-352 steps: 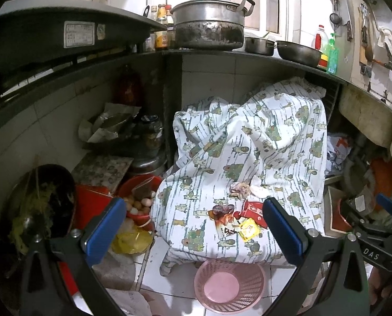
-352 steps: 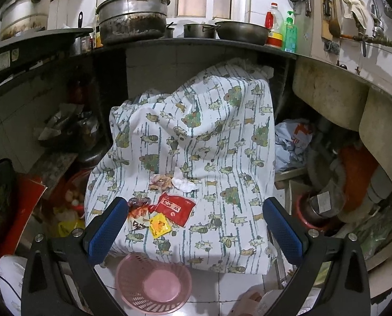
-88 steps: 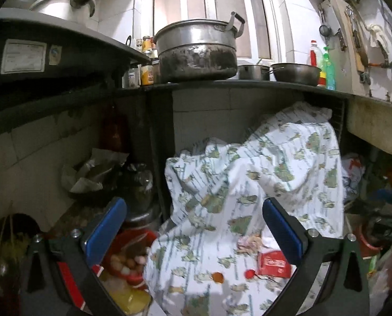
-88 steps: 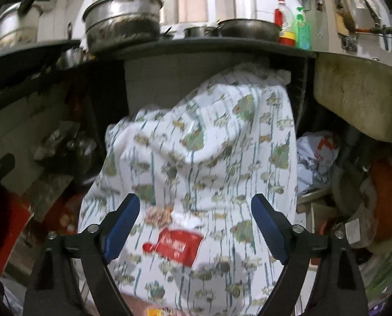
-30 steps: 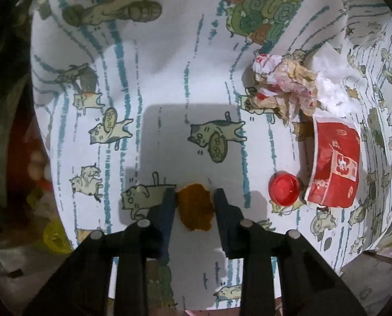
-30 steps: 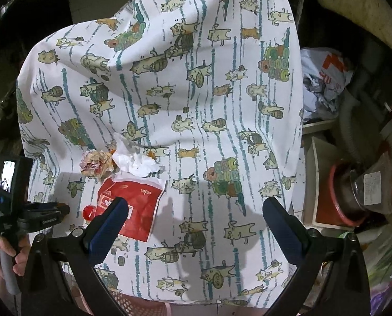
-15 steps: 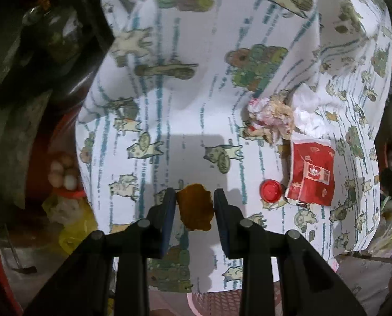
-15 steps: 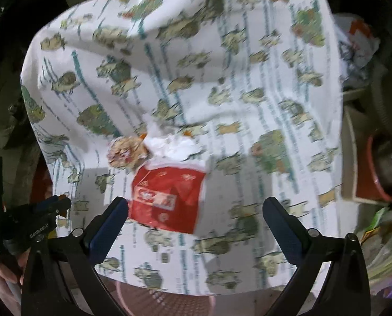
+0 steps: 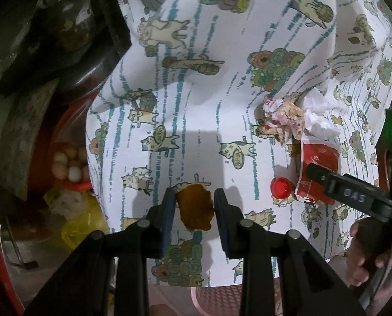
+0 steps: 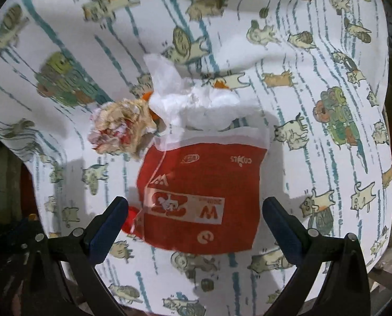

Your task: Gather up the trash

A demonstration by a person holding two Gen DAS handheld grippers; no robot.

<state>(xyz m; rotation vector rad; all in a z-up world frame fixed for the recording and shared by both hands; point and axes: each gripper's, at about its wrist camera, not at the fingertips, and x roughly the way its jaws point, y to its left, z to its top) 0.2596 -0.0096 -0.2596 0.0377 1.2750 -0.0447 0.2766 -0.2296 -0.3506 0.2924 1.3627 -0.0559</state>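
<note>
My left gripper (image 9: 195, 200) is shut on a brown scrap of trash (image 9: 195, 206), held just above the cat-print cloth (image 9: 190, 92). A red bottle cap (image 9: 282, 187), a red packet (image 9: 318, 168), a crumpled stained wrapper (image 9: 284, 118) and a white tissue (image 9: 318, 115) lie on the cloth to its right. The right gripper's body shows at that view's right edge. My right gripper (image 10: 194, 210) is open and hovers low over the red packet (image 10: 201, 200), its fingers on either side of the packet. The wrapper (image 10: 119, 129), the tissue (image 10: 196, 105) and the cap (image 10: 129, 222) lie nearby.
A pink slotted basket (image 9: 214, 299) sits on the floor below the cloth's front edge. Left of the cloth a red bowl of eggs (image 9: 67, 166) and a yellow bag (image 9: 80, 223) lie among dark pots. A hand (image 9: 372, 250) holds the right gripper.
The left gripper has risen with the brown scrap, so more cloth shows. The right gripper has dropped down toward the red packet, which now fills the space between its fingers.
</note>
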